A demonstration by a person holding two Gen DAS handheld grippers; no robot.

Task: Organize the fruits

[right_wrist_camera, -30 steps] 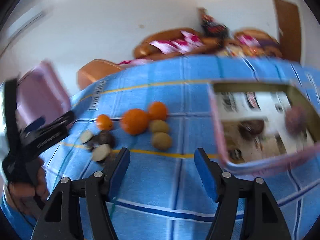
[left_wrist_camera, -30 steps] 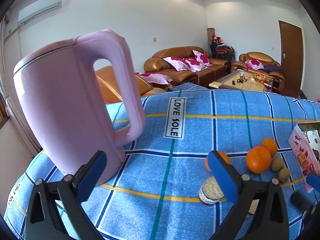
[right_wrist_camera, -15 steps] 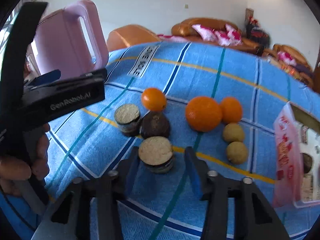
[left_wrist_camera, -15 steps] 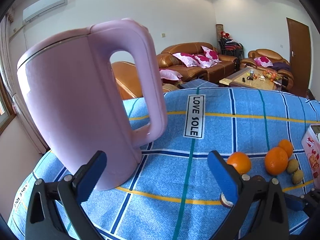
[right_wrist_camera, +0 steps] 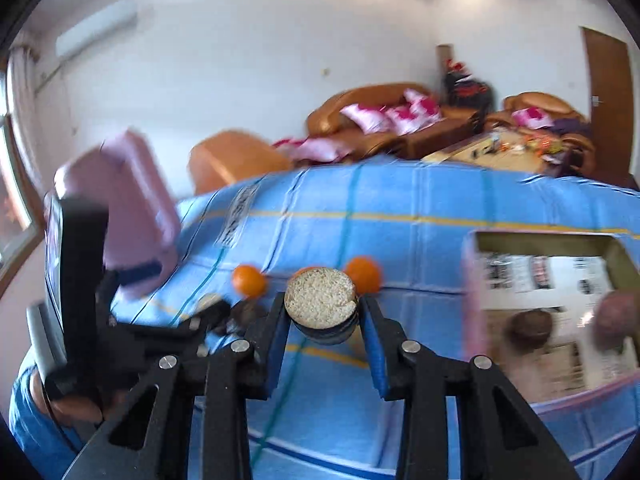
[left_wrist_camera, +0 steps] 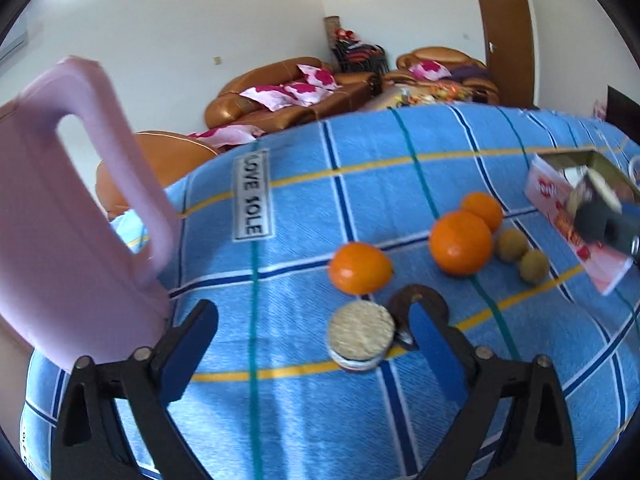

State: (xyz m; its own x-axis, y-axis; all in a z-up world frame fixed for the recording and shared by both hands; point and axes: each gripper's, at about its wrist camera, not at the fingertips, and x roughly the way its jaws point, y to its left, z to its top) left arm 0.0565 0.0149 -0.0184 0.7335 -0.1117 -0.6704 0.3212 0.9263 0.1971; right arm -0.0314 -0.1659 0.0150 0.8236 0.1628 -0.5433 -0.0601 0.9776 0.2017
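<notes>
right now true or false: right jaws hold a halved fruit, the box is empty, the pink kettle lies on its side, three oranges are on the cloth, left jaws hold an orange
1. The right gripper has a halved fruit between its jaws. True; they are closing on it.
2. The box is empty. False: fruit lies inside.
3. The pink kettle lies on its side. False: it stands upright.
4. Three oranges are on the cloth. True.
5. The left gripper holds an orange. False: its jaws grip nothing.
</notes>
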